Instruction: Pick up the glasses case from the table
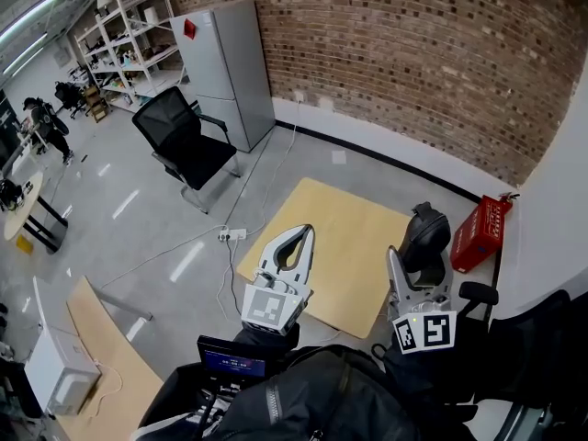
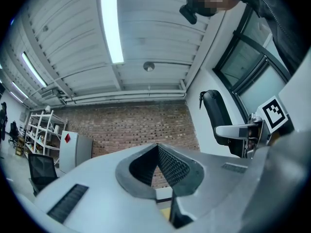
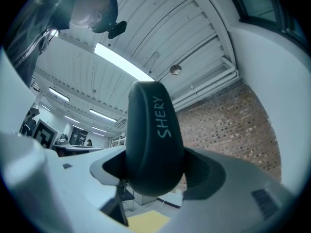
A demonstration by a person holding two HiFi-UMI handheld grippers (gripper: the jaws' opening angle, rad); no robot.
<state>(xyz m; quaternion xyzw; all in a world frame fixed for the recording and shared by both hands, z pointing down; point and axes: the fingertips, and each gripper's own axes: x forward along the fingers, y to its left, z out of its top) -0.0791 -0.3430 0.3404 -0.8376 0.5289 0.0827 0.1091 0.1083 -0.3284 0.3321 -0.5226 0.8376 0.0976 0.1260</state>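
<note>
The glasses case [image 3: 154, 135], dark, rounded and printed "SHERY", is clamped between the jaws of my right gripper [image 3: 154, 174] and sticks up past them toward the ceiling. In the head view the glasses case [image 1: 426, 231] is held in the air in my right gripper [image 1: 418, 255], over the right edge of the light wooden table [image 1: 331, 237]. My left gripper [image 1: 296, 242] hangs over the table's left part. In the left gripper view my left gripper [image 2: 157, 154] has its jaws pressed together with nothing between them.
A red box [image 1: 480, 232] stands right of the table by the white wall. A black office chair [image 1: 184, 143] and a grey cabinet [image 1: 225, 67] stand at the back left, with shelves [image 1: 129, 30] beyond. A power strip [image 1: 231, 234] and cables lie on the floor.
</note>
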